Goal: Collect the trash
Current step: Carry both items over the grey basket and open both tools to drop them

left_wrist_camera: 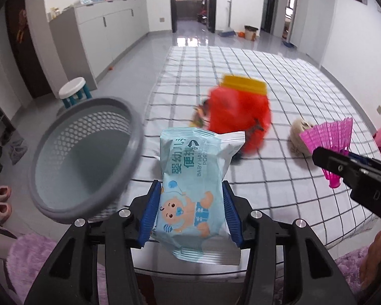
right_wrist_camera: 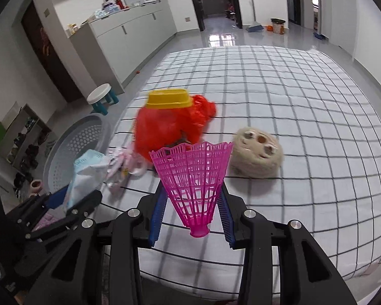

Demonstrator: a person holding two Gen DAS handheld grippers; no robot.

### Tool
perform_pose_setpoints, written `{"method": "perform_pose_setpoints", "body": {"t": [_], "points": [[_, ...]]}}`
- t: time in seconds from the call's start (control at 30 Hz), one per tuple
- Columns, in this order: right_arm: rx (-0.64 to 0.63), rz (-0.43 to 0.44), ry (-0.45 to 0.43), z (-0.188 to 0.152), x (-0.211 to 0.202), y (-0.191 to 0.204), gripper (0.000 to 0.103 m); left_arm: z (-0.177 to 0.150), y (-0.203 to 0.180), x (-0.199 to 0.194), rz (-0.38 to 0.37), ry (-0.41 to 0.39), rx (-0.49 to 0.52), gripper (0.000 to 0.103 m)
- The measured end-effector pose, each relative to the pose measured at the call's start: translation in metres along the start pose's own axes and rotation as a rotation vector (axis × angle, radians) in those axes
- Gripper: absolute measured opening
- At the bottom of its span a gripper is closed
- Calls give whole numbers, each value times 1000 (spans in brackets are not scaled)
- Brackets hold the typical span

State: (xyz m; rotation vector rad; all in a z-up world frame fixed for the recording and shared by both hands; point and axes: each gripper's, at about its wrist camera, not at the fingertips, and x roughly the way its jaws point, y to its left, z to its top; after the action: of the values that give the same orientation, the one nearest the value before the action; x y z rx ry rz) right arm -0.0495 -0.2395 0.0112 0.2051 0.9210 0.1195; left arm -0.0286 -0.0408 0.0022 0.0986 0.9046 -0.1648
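Pale-blue wipes packet (left_wrist_camera: 194,195) sits clamped in the left gripper (left_wrist_camera: 191,212), grey basket (left_wrist_camera: 85,157) at nine o'clock. From the right wrist, the right gripper (right_wrist_camera: 193,214) pinches a pink shuttlecock (right_wrist_camera: 194,181); red bag (right_wrist_camera: 170,127) at twelve o'clock.

The wipes pack (left_wrist_camera: 193,178) is glossy, crinkled plastic film; the pink shuttlecock (right_wrist_camera: 195,178) is stiff plastic lattice; the basket (left_wrist_camera: 83,157) is matt grey perforated plastic; the bed sheet (right_wrist_camera: 279,96) is soft checked cloth; the floor (left_wrist_camera: 129,76) shines, tiled.
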Motion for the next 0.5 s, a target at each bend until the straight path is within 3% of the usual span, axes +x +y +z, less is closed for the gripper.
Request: {"method": "perform_pose_setpoints", "body": {"t": [0.5], "points": [[-148,109,33,41,36,122,38,18,133,-19,143,-61,-130,47]]}}
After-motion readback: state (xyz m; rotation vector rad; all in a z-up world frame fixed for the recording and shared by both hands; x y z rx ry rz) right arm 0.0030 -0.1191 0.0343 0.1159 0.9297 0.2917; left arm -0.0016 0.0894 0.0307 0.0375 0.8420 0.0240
